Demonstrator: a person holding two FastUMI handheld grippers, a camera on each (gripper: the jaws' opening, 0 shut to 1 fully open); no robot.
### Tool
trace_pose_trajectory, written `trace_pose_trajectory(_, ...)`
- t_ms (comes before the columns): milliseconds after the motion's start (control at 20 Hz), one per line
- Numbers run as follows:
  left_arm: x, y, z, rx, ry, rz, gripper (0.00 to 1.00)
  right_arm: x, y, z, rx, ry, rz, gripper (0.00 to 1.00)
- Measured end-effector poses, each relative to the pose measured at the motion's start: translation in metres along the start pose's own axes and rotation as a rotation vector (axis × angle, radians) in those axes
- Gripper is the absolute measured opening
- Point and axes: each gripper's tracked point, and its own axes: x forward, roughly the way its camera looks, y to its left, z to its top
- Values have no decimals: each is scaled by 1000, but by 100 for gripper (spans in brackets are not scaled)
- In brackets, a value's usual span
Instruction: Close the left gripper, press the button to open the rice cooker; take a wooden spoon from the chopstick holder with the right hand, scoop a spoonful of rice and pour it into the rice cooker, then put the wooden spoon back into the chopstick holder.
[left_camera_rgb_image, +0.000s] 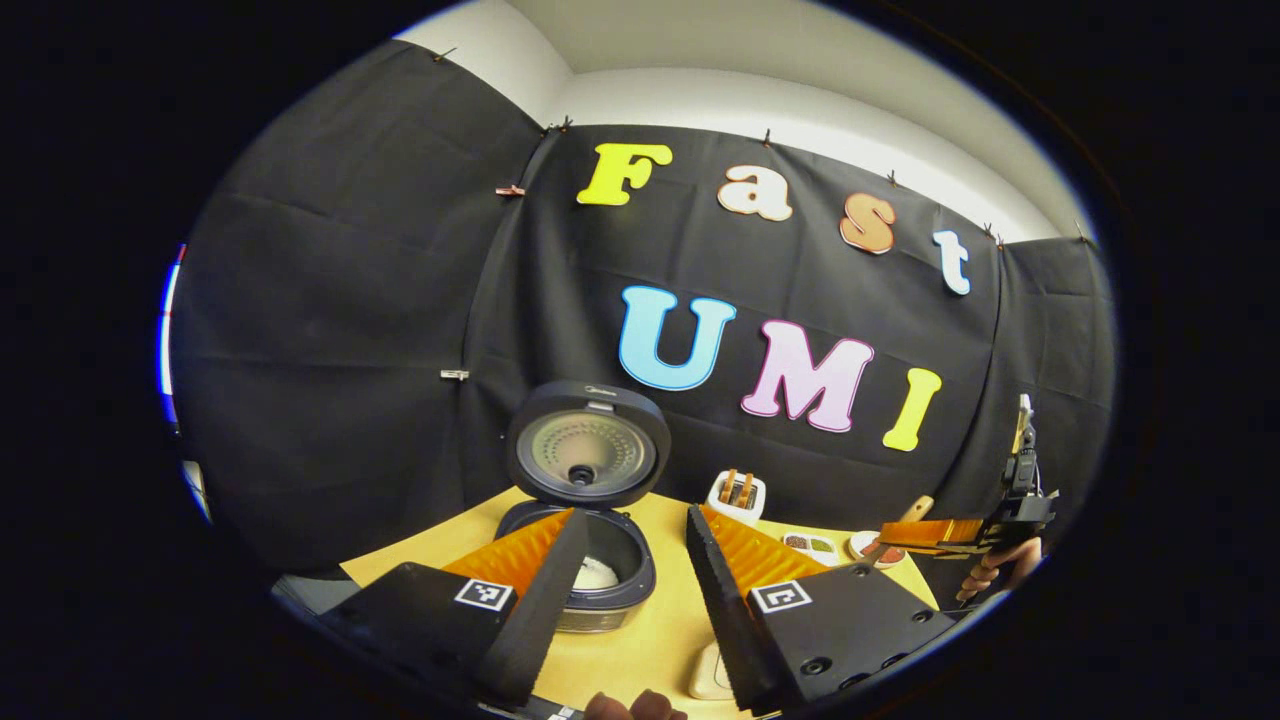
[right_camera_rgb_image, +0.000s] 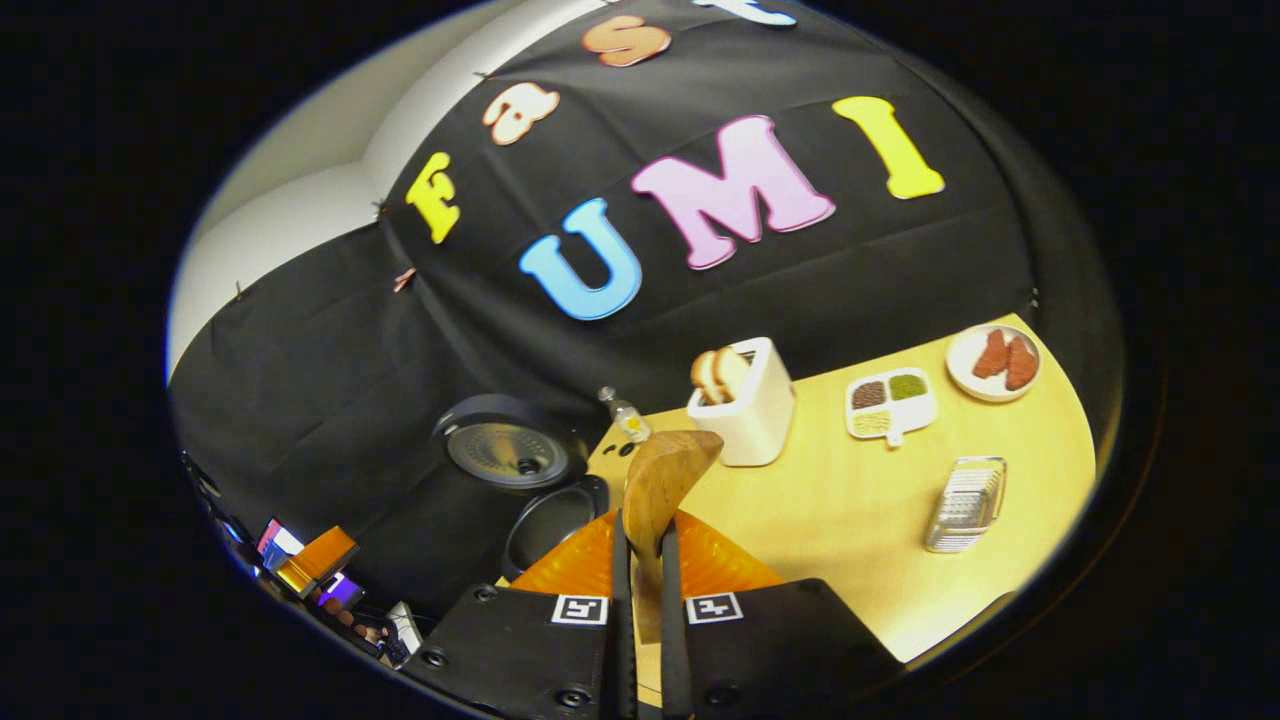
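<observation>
- No word or number could be read on any object in either view.
- The left gripper (left_camera_rgb_image: 635, 515) bore two square coded markers (left_camera_rgb_image: 484, 594), one on each finger base at the lower centre of the left gripper view. They were patterns of blocks, not letters or digits.
- The right gripper (right_camera_rgb_image: 643, 520) bore a like pair of markers (right_camera_rgb_image: 581, 608) at the bottom centre of the right gripper view.
- The rice cooker (left_camera_rgb_image: 587, 445) had a small mark at the top edge of its raised lid, too small to read.
</observation>
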Motion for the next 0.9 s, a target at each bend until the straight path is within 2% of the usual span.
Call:
trace_pose_trajectory(250,7,-37,-12,32,41,31,72,-4,-101,31,52,-42,-97,14)
trace_pose_trajectory(550,9,-70,-24,76,105,83,72,-2,-197,53,108,-93,-189,14)
trace_pose_trajectory(900,27,-100,-16,175,142,81,72,-7,-260,59,171,-132,-266,14)
